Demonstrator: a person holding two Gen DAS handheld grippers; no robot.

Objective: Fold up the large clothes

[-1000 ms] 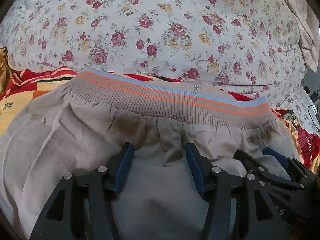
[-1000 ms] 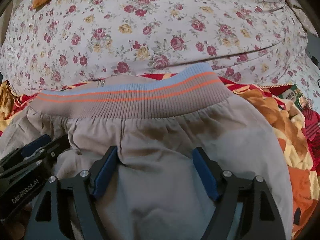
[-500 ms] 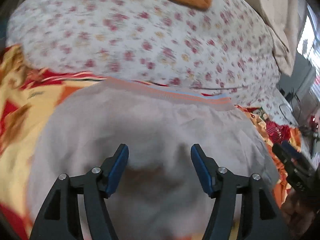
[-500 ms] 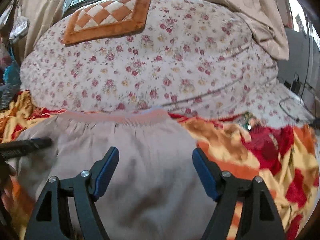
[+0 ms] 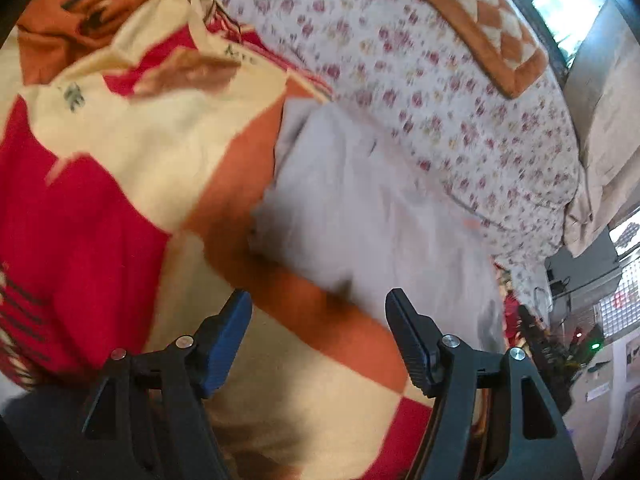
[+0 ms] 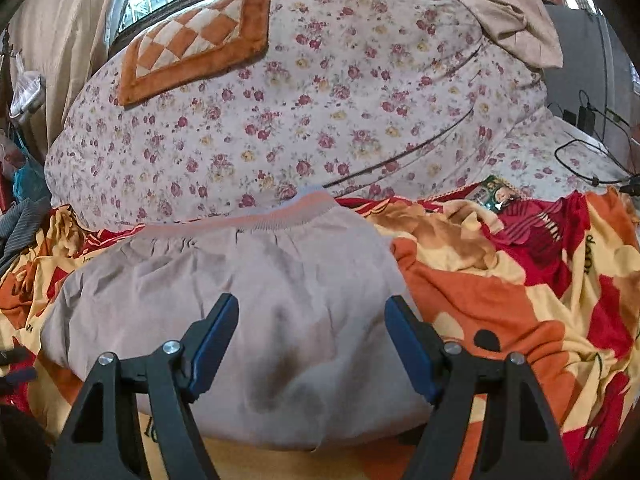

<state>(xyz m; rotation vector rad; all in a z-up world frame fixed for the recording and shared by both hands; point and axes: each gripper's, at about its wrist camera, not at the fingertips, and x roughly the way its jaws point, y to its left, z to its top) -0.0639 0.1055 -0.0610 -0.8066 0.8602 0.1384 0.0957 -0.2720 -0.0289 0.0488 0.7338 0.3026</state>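
A folded grey-beige garment (image 6: 248, 304) with a ribbed hem striped orange and light blue (image 6: 296, 210) lies flat on the red, orange and cream blanket (image 6: 520, 312). My right gripper (image 6: 312, 340) hovers over its near half, open, nothing between its fingers. In the blurred left wrist view the same garment (image 5: 360, 216) lies ahead and to the right. My left gripper (image 5: 318, 324) is off the garment's left edge, over the blanket (image 5: 120, 184); its jaws are opening and hold nothing.
A big floral duvet (image 6: 304, 112) is heaped behind the garment, with an orange checked cushion (image 6: 192, 44) on top. Beige curtains and a window stand behind. Cables and a charger (image 6: 588, 120) lie at the right. A small printed packet (image 6: 496, 194) rests on the blanket.
Both grippers pulled back off the garment. The left one swung left and rolled, so it now sits over bare blanket. The right one lifted away and then held still.
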